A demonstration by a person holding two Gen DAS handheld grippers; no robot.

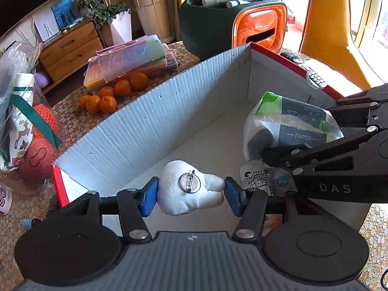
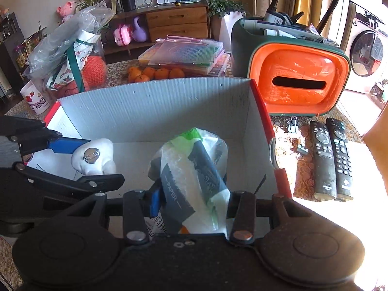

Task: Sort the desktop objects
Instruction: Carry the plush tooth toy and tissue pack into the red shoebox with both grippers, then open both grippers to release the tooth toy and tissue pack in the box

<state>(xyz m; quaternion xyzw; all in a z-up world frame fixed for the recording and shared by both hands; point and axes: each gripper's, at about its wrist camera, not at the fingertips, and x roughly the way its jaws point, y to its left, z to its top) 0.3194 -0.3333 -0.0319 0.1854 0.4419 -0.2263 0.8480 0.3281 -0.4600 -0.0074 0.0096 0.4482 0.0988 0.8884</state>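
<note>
patterned tablecloth (image 2: pixel 303 177) under box (image 2: pixel 155 106); left gripper (image 1: pixel 191 191) clamps plush brooch (image 1: pixel 189 186), right gripper (image 2: pixel 191 201) clamps tissue pack (image 2: pixel 191 169).

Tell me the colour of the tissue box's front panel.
Orange front panel on a dark green body; clearest in the right wrist view.

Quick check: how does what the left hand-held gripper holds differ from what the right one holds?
The left hand-held gripper pinches a white plush brooch, soft, small, with a metal pin back showing. The right hand-held gripper grips a tissue pack, larger, wrapped in crinkly plastic printed "PAPER" with green and grey. The brooch is plain white; the pack is multicoloured. Both hang over the open cardboard box.
</note>
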